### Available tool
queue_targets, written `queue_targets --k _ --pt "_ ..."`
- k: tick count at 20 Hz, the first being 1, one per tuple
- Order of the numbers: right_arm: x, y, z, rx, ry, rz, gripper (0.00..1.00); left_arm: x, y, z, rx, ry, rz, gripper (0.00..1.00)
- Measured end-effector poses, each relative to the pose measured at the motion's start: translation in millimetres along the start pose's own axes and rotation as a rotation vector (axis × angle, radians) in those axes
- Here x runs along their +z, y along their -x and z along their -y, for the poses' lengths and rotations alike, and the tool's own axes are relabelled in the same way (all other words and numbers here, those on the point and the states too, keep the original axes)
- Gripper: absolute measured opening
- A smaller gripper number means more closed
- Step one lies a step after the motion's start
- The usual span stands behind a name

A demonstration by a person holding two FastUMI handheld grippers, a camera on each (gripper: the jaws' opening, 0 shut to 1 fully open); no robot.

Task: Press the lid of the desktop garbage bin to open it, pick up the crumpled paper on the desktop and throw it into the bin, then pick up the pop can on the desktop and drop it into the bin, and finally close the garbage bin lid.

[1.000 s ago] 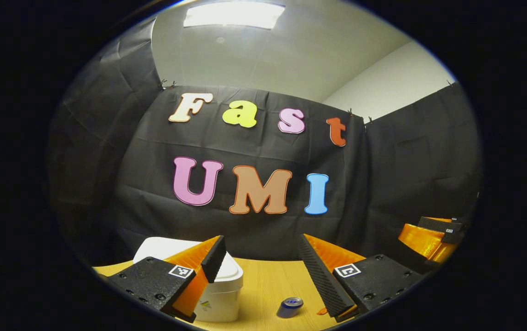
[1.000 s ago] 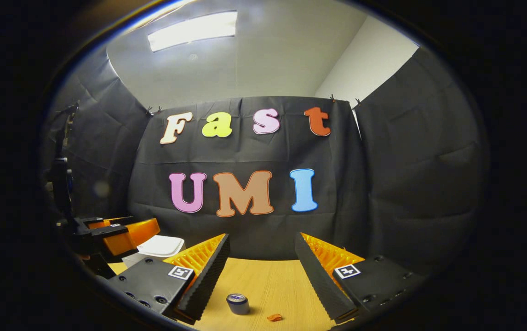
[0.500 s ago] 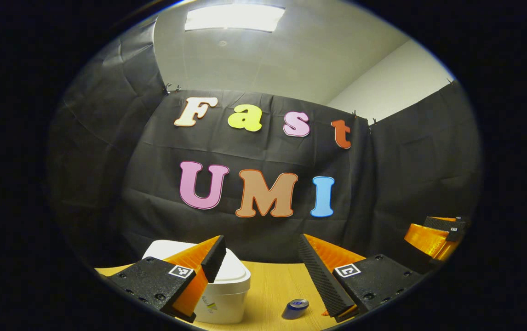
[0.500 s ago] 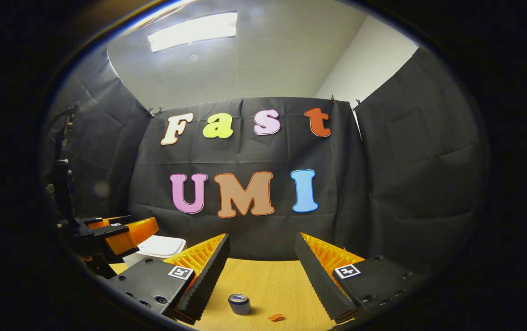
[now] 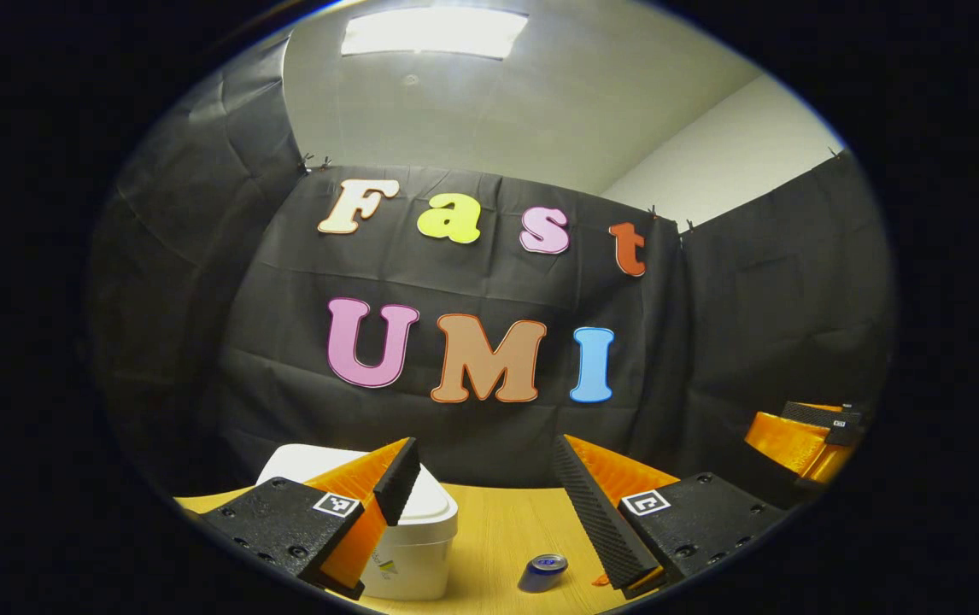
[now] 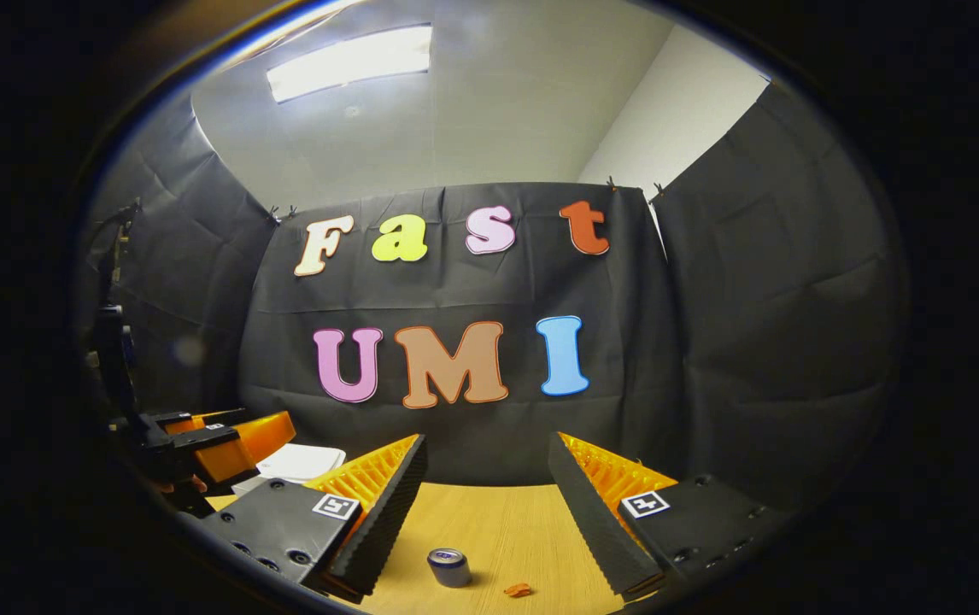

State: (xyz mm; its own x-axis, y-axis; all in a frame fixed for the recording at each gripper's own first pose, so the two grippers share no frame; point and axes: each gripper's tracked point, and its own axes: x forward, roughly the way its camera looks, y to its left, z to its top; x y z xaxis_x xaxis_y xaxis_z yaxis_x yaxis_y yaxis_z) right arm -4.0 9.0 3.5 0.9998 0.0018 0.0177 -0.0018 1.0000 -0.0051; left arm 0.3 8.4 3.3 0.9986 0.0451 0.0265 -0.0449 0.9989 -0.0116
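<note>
I see a yellow wooden table (image 5: pixel 498 521) running back to the black cloth wall (image 5: pixel 455 282) of the booth, with a pale ceiling and a bright ceiling light (image 5: pixel 434 30) above it.

In the left gripper view, going left to right: the white garbage bin (image 5: pixel 413 564) stands on the table at the lower left, its lid (image 5: pixel 434 504) down and flat, so I cannot see inside it. My left gripper (image 5: pixel 485 474) hangs above the table with its fingers spread wide and nothing between them; the left finger overlaps the bin's near edge in the picture, and I cannot tell whether it touches. Right of the bin, well apart from it, the pop can (image 5: pixel 543 572) lies on the table near the right finger, and a small orange scrap (image 5: pixel 600 581) peeks out just beside that finger. At the far right edge is my right gripper (image 5: pixel 806 440).

In the right gripper view, the left gripper (image 6: pixel 216 440) sits at the far left, in front of the bin (image 6: pixel 301 463). My right gripper (image 6: pixel 487 474) is spread apart too, holding nothing. Between its fingers, lower down, the can (image 6: pixel 448 566) rests on the table with the orange scrap (image 6: pixel 518 589) just to its right, not touching
</note>
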Motion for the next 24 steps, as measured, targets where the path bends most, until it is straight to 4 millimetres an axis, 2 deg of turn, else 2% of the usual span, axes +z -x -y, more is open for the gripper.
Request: queue_targets --k 24 --pt "2.8 -0.1 2.9 -0.016 -0.020 0.012 0.95 -0.8 -1.3 4.5 -0.010 -0.011 -0.005 0.95"
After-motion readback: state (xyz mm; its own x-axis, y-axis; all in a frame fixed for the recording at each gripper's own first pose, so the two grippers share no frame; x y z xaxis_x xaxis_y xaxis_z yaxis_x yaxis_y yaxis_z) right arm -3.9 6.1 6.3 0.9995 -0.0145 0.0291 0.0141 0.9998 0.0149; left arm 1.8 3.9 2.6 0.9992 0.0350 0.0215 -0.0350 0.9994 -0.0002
